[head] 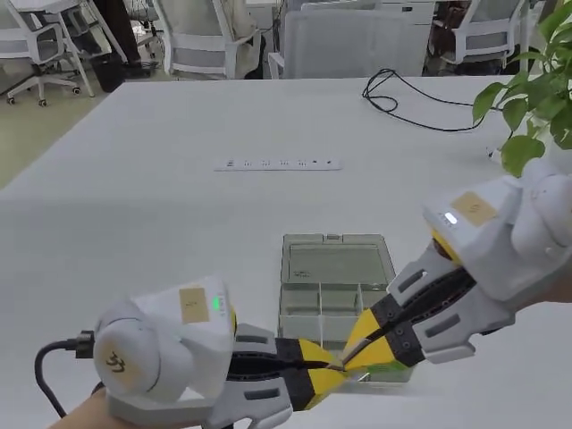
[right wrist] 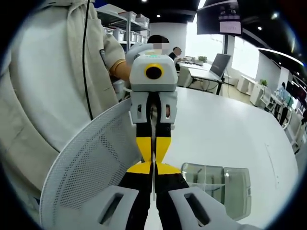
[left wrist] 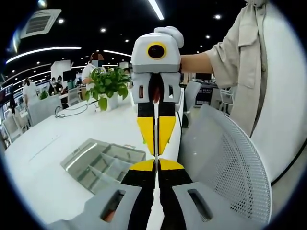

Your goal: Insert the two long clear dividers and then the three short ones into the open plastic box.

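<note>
L gripper (head: 329, 372), R gripper (head: 350, 356), 1 box (head: 335, 268)

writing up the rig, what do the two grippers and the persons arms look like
The left gripper and right gripper have bulky white housings with tan stickers, and black jaws ending in yellow tips. The left one has a green light and a black cable at its rear. The person wears a beige sleeve.

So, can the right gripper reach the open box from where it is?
Probably yes: the box lies open right by the right gripper, with nothing between. The left gripper meets it tip to tip.
</note>
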{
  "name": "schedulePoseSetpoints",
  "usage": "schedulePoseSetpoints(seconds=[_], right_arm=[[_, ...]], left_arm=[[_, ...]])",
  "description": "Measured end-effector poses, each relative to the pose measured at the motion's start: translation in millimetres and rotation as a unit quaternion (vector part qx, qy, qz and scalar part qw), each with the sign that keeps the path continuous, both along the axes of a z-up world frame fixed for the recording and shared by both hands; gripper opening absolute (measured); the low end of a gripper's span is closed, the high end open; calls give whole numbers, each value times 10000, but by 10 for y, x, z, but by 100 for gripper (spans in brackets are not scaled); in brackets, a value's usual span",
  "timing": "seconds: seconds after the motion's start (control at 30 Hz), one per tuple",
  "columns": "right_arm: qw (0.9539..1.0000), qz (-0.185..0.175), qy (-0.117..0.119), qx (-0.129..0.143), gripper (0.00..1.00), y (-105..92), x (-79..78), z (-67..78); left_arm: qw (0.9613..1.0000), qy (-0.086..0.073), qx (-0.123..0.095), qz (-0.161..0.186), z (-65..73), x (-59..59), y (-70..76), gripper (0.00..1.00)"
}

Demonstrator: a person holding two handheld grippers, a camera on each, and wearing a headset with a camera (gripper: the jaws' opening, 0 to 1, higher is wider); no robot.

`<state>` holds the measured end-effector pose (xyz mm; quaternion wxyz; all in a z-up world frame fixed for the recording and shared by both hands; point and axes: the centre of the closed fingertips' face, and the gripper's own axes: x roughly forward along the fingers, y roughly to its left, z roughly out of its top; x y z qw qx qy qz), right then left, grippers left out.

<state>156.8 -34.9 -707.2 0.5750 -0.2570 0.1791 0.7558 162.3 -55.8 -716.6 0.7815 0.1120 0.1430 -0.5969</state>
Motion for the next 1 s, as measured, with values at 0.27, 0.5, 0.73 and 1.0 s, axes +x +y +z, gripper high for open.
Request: schedulePoseSetpoints(seconds=[0.27, 0.5, 0.73, 1.0], right_arm=[[9996, -74, -148, -222, 2, -19, 50, -1], [9979, -218, -325, -514, 2, -50, 221, -28], [9901, -543, -549, -1168, 2, -145, 460, -95], [9785, -865, -594, -1778, 2, -254, 728, -241]], left_arm=[[9996, 40, -100, 246, -3, 56, 13, 2], [9982, 39, -234, 558, 10, 145, 73, 11], [9944, 80, -393, 975, 3, 264, 169, 25], [9898, 144, -553, 1304, -2, 340, 250, 35]])
